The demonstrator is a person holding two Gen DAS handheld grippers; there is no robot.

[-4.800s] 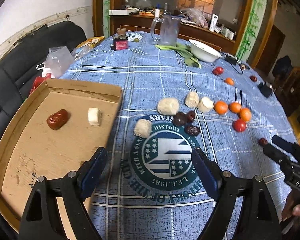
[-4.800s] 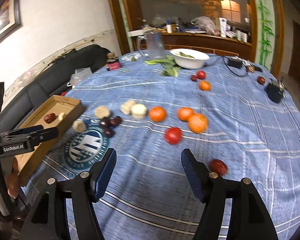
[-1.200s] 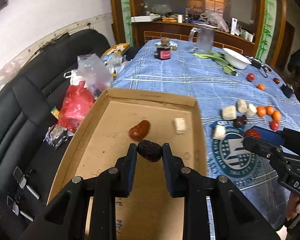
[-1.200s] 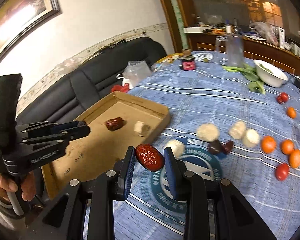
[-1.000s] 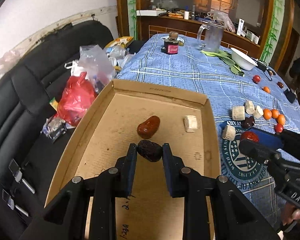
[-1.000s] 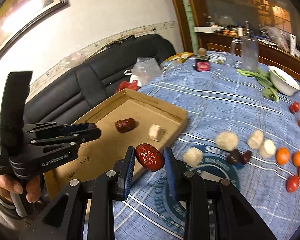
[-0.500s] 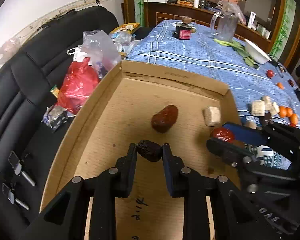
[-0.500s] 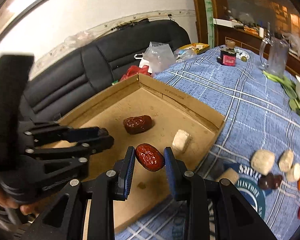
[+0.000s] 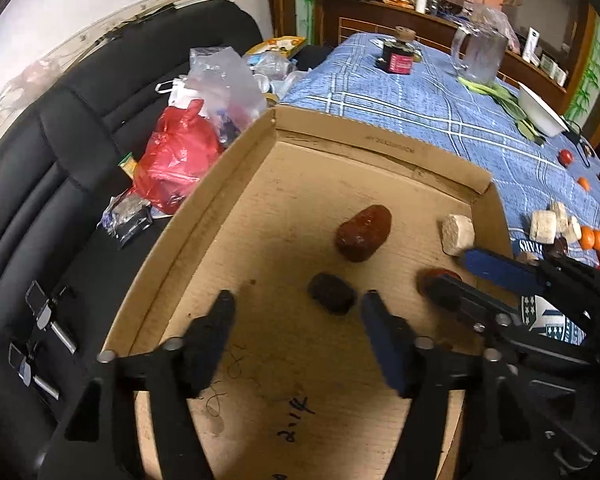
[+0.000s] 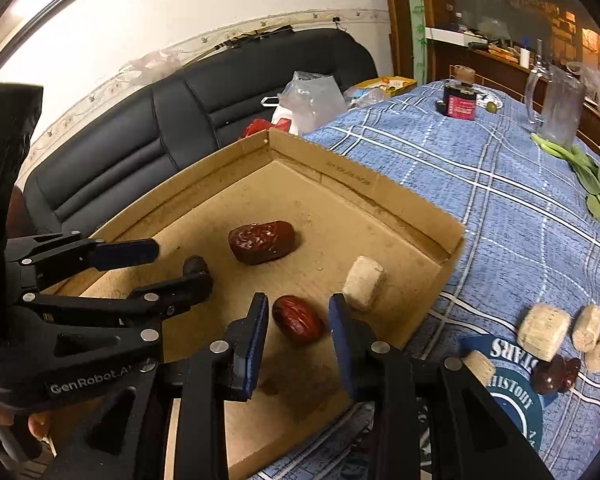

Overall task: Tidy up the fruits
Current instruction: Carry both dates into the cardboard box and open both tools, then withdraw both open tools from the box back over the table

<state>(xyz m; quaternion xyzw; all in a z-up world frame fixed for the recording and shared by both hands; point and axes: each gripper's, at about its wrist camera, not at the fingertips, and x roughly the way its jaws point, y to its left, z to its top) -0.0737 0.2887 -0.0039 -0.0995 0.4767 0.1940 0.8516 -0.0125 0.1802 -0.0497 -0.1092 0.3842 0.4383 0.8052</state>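
Note:
Both grippers hang over the cardboard tray [image 9: 372,152] [image 10: 352,176]. My left gripper [image 9: 296,312] is open, and a dark date [image 9: 331,293] lies on the tray floor between its fingertips; it is partly hidden in the right wrist view [image 10: 196,266]. My right gripper [image 10: 298,320] is open around a red date [image 10: 298,320] resting on the tray; it also shows in the left wrist view [image 9: 436,276]. A larger red date [image 9: 363,233] [image 10: 261,242] and a pale beige chunk [image 9: 457,234] [image 10: 363,282] lie in the tray too.
On the blue checked tablecloth [image 10: 500,184] lie more beige chunks [image 10: 544,332], dark dates [image 10: 554,374] and oranges [image 9: 598,240]. A jar [image 10: 460,102], glass jug [image 10: 554,110], greens and white bowl [image 9: 538,110] stand farther back. A black sofa [image 9: 32,168] with plastic bags [image 9: 176,156] borders the tray.
Both grippers have opened. The dark date left the left jaws and the red date left the right jaws; both now rest on the tray floor.

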